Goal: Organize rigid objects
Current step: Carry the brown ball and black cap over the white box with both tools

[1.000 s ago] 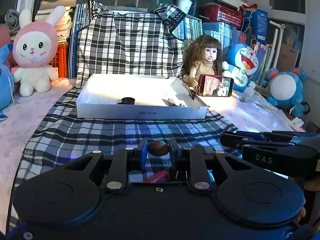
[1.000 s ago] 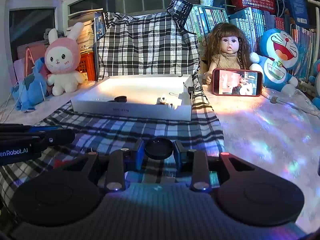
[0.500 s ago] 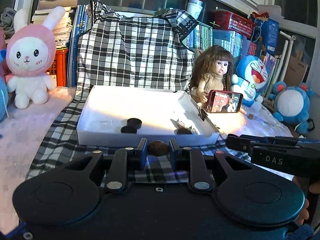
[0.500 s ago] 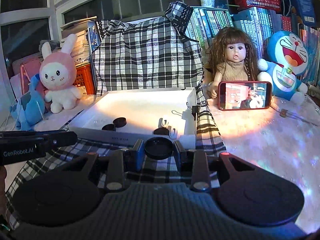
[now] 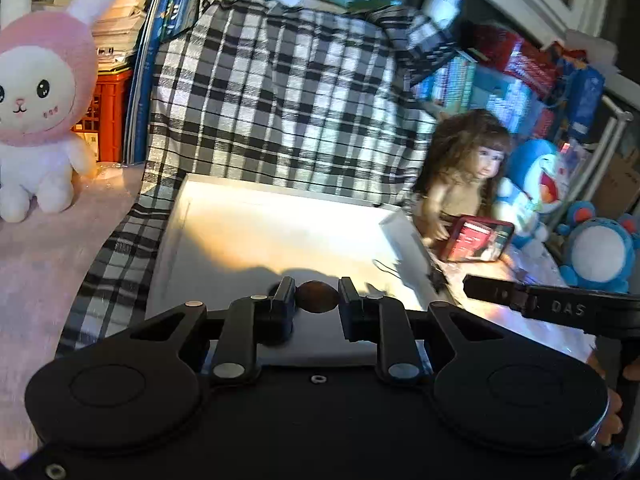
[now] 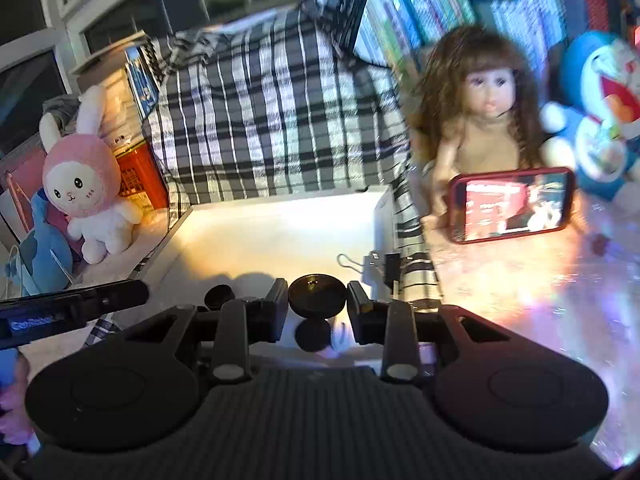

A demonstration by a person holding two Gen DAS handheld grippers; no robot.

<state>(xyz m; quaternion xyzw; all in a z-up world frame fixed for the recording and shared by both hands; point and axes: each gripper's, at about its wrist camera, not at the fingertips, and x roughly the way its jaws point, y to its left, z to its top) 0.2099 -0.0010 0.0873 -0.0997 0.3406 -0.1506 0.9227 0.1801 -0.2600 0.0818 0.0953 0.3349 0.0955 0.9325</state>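
- Left wrist view: plaid cloth [image 5: 276,92] lies under and behind a white tray [image 5: 248,224].
- Left gripper [image 5: 318,298] is clenched on a brown bead [image 5: 318,298] above the tray's near edge.
- Right gripper [image 6: 317,300] grasps a black cap [image 6: 317,294] over the tray.

A black-and-white checked cloth [image 5: 272,92] hangs at twelve o'clock behind the white tray [image 5: 172,240], a pink-hooded white plush rabbit [image 5: 36,92] at ten, a red-cased phone [image 6: 510,204] at two.
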